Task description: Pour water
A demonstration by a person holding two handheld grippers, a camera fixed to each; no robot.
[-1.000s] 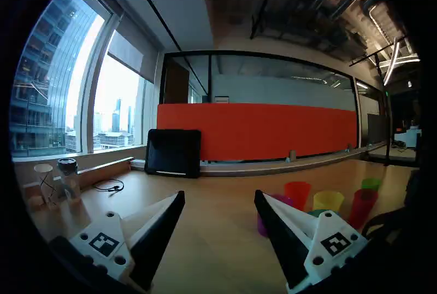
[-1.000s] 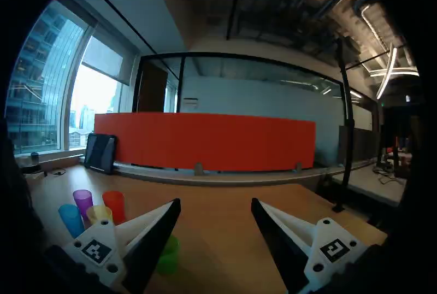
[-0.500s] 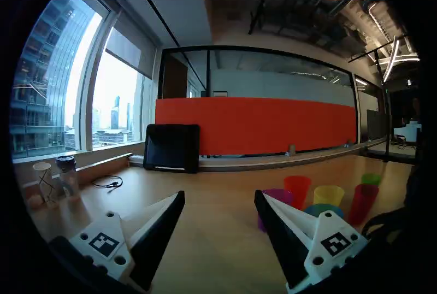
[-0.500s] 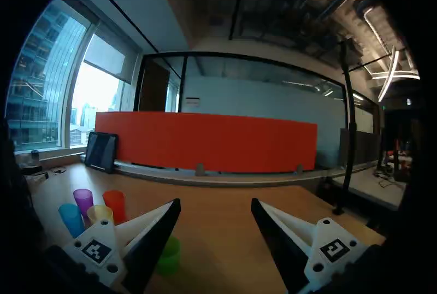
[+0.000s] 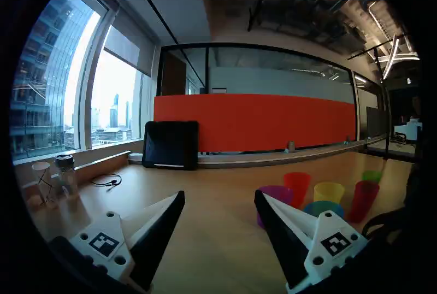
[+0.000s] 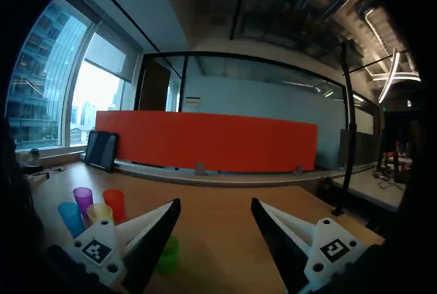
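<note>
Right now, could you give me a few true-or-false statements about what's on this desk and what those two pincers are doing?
The left gripper and the right gripper both have open, empty jaws. True.
The purple cup lies on its side. False: it stands upright.
The coloured cups stand on a wooden table. True.
The green cup is clamped in the right gripper. False: it stands free on the table.
</note>
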